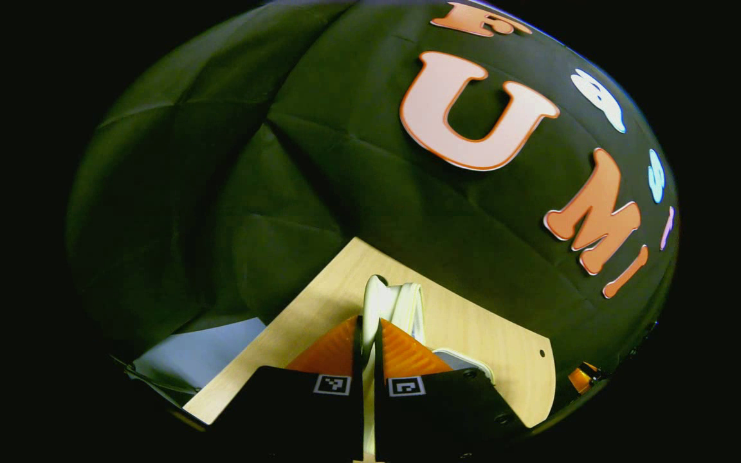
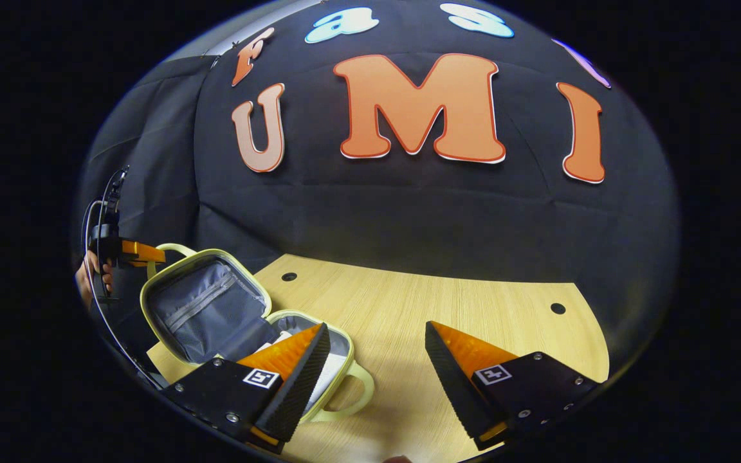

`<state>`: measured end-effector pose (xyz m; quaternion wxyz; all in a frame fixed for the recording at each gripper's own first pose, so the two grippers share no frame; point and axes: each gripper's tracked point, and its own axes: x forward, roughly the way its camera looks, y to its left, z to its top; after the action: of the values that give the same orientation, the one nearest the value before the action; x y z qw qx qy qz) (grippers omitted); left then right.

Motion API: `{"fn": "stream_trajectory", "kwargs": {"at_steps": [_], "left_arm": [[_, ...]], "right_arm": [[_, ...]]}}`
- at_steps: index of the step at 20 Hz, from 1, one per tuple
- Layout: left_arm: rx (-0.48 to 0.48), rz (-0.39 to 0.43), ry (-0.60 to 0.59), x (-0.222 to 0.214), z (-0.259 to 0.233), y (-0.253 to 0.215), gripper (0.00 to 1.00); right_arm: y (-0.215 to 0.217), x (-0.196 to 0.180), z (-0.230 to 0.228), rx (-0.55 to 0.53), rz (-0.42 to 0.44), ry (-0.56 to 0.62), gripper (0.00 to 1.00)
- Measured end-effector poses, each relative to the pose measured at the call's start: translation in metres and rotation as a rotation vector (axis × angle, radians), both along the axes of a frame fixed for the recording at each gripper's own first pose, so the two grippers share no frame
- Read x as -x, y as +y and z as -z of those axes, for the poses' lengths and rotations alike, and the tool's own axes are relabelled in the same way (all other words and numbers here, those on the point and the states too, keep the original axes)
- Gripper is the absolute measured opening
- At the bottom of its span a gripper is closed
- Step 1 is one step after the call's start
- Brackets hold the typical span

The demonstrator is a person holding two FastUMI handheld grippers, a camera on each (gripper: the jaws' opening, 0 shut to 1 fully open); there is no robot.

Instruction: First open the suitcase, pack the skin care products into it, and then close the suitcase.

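Suitcase (image 2: pixel 216 321) sits open at lower left of the right gripper view, lid (image 2: pixel 206 308) upright; the left gripper (image 1: pixel 368 334) pinches the lid's handle (image 1: pixel 393 302), fingers nearly together. Right gripper (image 2: pixel 377 360) hangs wide open and empty over the table (image 2: pixel 441 302); closing looks next: swing that lid down onto the base

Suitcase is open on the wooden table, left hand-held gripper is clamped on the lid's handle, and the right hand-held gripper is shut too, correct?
Not quite. The right hand-held gripper is open: the right gripper view shows its fingers spread wide above the table. The rest holds: the suitcase lies open, and the left hand-held gripper is shut on the lid's handle.
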<state>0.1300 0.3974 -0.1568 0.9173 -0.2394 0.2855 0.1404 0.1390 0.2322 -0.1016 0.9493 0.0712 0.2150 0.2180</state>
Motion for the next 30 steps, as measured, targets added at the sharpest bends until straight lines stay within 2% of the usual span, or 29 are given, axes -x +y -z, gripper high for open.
{"fn": "stream_trajectory", "kwargs": {"at_steps": [5,9,13,16,21,24,30], "left_arm": [[0.024,0.061,-0.071,-0.003,-0.038,-0.060,0.07],[0.053,0.070,-0.101,-0.005,-0.056,-0.104,0.07],[0.054,0.118,-0.104,-0.006,-0.062,-0.149,0.07],[0.065,0.116,-0.119,-0.004,-0.065,-0.179,0.07],[0.098,0.157,-0.116,-0.003,-0.056,-0.226,0.07],[0.148,0.179,-0.119,-0.004,-0.051,-0.263,0.07],[0.189,0.230,-0.090,0.000,-0.024,-0.320,0.07]], "right_arm": [[-0.021,0.001,-0.004,-0.022,-0.003,-0.018,0.95],[-0.038,0.004,-0.003,-0.038,-0.003,-0.019,0.95],[-0.051,0.004,-0.002,-0.047,-0.010,-0.034,0.95],[-0.061,0.003,0.000,-0.054,-0.005,-0.041,0.95],[-0.076,0.007,0.009,-0.056,-0.015,-0.026,0.95],[-0.090,0.006,0.011,-0.072,-0.002,-0.007,0.95],[-0.108,0.010,0.023,-0.086,0.020,0.029,0.95]]}}
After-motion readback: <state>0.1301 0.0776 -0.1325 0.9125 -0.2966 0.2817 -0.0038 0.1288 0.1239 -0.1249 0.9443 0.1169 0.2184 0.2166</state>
